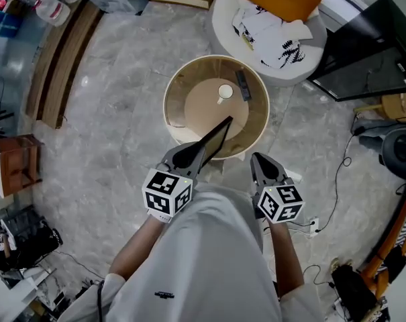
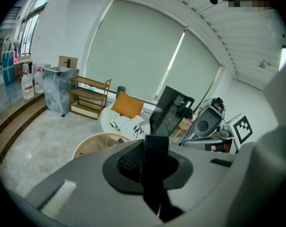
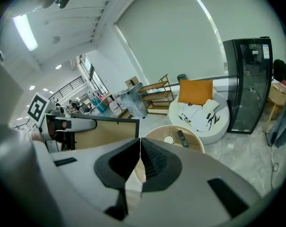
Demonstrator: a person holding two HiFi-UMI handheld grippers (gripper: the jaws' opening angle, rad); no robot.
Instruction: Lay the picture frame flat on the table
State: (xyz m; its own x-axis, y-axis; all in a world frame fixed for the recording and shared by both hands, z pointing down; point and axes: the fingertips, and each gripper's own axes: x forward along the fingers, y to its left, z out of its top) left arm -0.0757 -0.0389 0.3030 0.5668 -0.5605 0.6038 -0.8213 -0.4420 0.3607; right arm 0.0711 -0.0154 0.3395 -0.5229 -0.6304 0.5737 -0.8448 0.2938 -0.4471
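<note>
The jaws of our left gripper are clamped on the thin dark edge of the picture frame. The frame is in the air on its edge, slanting out across the near rim of the round table. The jaws of our right gripper are pressed together on nothing, just off the table's near right side. To do this step well, we judge that we should carry the frame over the bare near half of the table. There we tip it until its broad face looks down, lower it inside the tall wooden wall, and let go only once it lies flat. A corner could catch on that wall, so the right gripper might steady the free edge. The table is itself a shallow tub. At its far side sit a white cup and a dark remote, just beside each other, and the rest of its floor looks bare.
</note>
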